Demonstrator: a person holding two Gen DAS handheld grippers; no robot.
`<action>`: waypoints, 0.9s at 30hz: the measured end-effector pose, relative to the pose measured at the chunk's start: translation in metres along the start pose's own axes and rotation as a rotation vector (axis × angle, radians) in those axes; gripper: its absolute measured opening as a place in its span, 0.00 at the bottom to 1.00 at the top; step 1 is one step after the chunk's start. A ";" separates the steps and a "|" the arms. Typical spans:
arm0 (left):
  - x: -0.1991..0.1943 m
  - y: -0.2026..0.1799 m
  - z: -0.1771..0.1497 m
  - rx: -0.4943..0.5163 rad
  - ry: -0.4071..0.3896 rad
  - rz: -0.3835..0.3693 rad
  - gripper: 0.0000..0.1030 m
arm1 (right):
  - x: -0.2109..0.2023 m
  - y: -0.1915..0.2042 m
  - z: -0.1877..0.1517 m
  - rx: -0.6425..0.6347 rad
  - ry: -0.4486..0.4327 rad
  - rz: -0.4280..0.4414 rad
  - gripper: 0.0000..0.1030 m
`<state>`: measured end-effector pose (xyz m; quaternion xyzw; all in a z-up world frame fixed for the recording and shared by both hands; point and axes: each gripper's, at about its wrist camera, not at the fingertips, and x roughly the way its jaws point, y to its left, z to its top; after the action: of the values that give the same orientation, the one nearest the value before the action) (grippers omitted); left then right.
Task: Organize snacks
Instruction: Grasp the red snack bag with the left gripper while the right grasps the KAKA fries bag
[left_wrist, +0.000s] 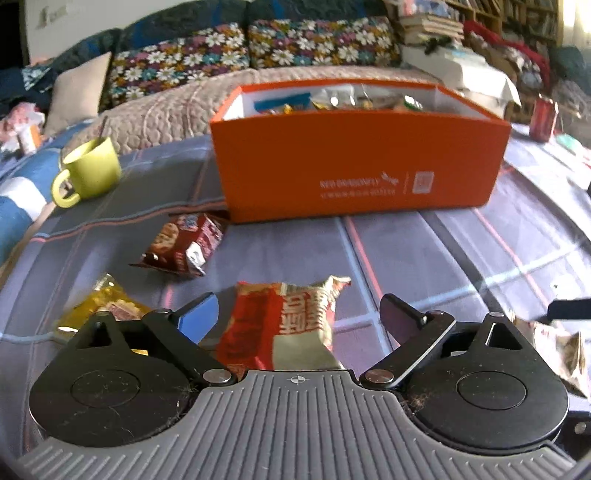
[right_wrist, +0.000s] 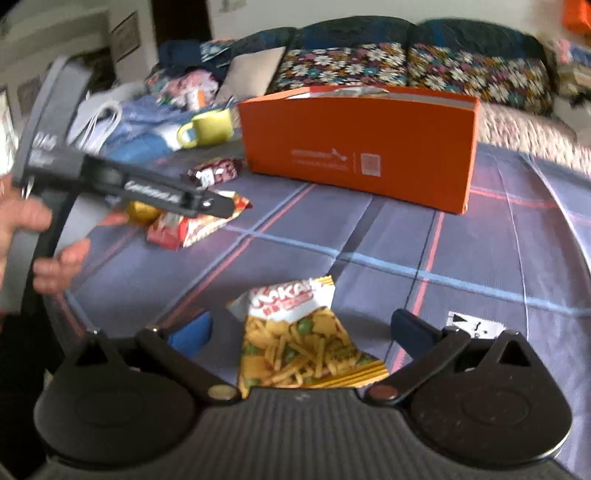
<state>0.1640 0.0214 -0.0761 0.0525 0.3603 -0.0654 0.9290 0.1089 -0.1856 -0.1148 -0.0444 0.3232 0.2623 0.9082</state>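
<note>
My left gripper (left_wrist: 299, 314) stands open over a red and white snack packet (left_wrist: 280, 325) that lies on the checked cloth between its fingers; the pads do not press it. My right gripper (right_wrist: 301, 326) is open too, and a white and yellow packet of fried sticks (right_wrist: 295, 343) lies between its fingers. The orange box (left_wrist: 362, 162) with several snacks inside stands behind both. In the right wrist view the left gripper (right_wrist: 218, 205) hovers over the red packet (right_wrist: 199, 225), with a hand (right_wrist: 59, 258) holding it.
A dark red cookie packet (left_wrist: 181, 243) lies left of the box and a yellow packet (left_wrist: 103, 306) nearer me. A green mug (left_wrist: 90, 168) stands at the left, a red can (left_wrist: 543, 118) at the far right. A silvery packet (left_wrist: 565, 350) lies at the right edge.
</note>
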 end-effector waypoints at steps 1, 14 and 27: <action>0.003 -0.001 -0.002 0.000 0.011 -0.004 0.62 | 0.001 0.006 -0.002 -0.062 0.012 -0.017 0.99; 0.022 0.008 -0.011 -0.080 0.063 -0.019 0.73 | 0.004 0.005 0.001 -0.087 0.036 -0.036 1.00; 0.020 0.008 -0.014 -0.072 0.062 -0.019 0.74 | -0.006 -0.003 0.007 -0.017 -0.012 -0.003 1.00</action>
<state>0.1709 0.0292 -0.0997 0.0174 0.3917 -0.0596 0.9180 0.1106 -0.1896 -0.1055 -0.0509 0.3156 0.2639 0.9100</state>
